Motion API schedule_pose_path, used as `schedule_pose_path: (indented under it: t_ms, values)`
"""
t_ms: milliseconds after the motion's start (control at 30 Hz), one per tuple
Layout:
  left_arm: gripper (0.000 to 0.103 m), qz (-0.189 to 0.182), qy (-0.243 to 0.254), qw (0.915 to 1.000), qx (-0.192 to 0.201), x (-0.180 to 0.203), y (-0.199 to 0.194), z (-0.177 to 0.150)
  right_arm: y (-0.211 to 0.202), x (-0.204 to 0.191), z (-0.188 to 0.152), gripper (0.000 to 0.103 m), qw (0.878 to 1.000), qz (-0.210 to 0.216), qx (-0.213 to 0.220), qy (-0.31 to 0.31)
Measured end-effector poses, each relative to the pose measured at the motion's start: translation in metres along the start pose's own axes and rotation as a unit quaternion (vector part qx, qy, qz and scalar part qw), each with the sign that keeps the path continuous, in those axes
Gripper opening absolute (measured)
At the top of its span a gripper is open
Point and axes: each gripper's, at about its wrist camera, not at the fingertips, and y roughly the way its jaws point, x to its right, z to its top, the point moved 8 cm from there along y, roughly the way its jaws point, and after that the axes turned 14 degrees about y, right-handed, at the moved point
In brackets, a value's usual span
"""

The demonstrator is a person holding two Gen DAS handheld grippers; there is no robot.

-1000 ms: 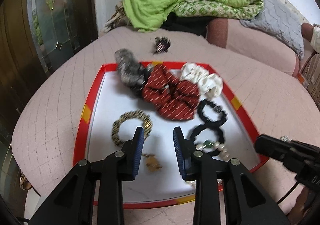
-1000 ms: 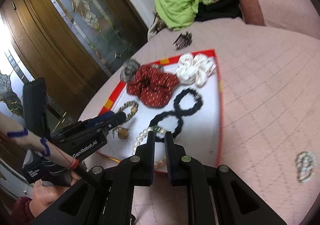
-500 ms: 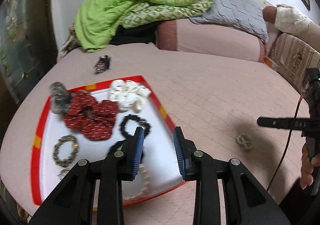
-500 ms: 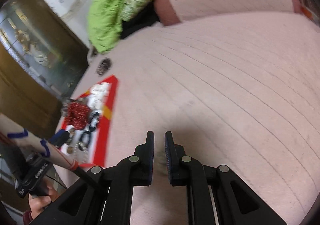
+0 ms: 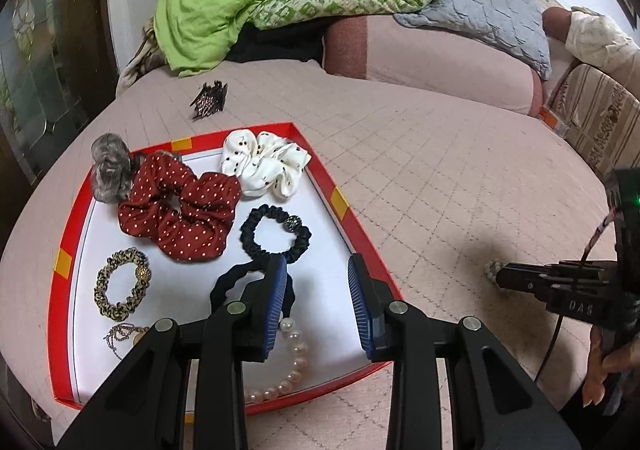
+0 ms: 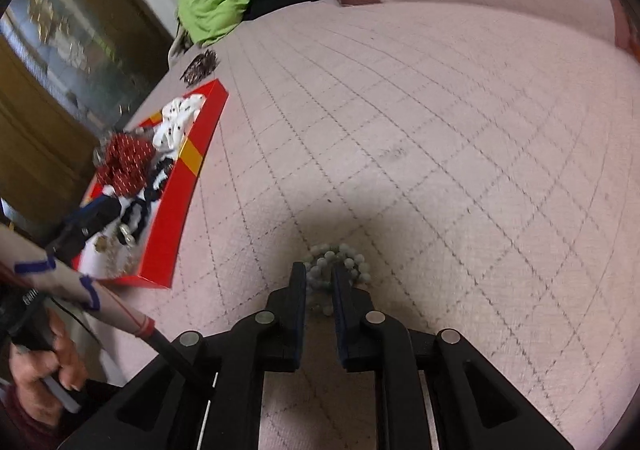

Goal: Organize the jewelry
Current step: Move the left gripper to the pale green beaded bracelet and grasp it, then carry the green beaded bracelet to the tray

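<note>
Right gripper (image 6: pixel 319 282): jaws nearly closed, straddling part of pale bead bracelet (image 6: pixel 340 260); firm grip cannot be confirmed. Bracelet: small round matte beads, coiled, lying on quilted pink bedspread (image 6: pixel 440 129), well apart from red-rimmed tray (image 5: pixel 340 201). Left gripper (image 5: pixel 317 304): ribbed blue pads, jaws wide apart, empty, above tray. Tray contents: pearl strand (image 5: pixel 294 362), black elastic tie (image 5: pixel 276 234), polka-dot red scrunchie (image 5: pixel 180 209), white scrunchie (image 5: pixel 264 161).

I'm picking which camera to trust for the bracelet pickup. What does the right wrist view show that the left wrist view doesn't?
Only the right wrist view shows the right gripper with its fingers either side of part of the pale bead bracelet on the pink quilt.

Only the left wrist view shows the pearl strand and leopard hair tie clearly, under the open left gripper.

Both show the red tray and bracelet.
</note>
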Motion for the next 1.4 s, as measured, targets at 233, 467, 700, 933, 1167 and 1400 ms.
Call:
schedule_pose_path:
  t_ms: [233, 467, 700, 933, 1167, 1400]
  values:
    - [0.031, -0.005, 0.021, 0.9998, 0.005, 0.015, -0.002, 0.004, -0.002, -0.009, -0.002, 0.005, 0.999, -0.018, 0.014, -0.042]
    - [0.031, -0.077, 0.023, 0.9967, 0.014, 0.054, 0.002, 0.017, -0.021, -0.007, 0.004, 0.003, 0.999, 0.016, 0.036, -0.018]
    - [0.031, -0.131, 0.073, 0.9887, -0.010, 0.118, 0.024, 0.026, -0.031, 0.014, 0.012, 0.003, 0.998, 0.019, 0.046, 0.030]
    - [0.032, -0.170, 0.077, 0.9808, -0.056, 0.154, 0.056, 0.027, -0.035, 0.042, 0.014, 0.003, 0.997, 0.011, 0.033, 0.063]
    - [0.013, -0.123, 0.115, 0.9824, -0.080, 0.169, 0.074, 0.022, -0.040, 0.067, 0.019, 0.004, 0.993, 0.025, 0.032, 0.111]
    - [0.005, -0.136, 0.112, 0.9827, -0.059, 0.157, 0.059, 0.021, -0.034, 0.047, 0.017, 0.011, 0.994, 0.050, 0.018, 0.091]
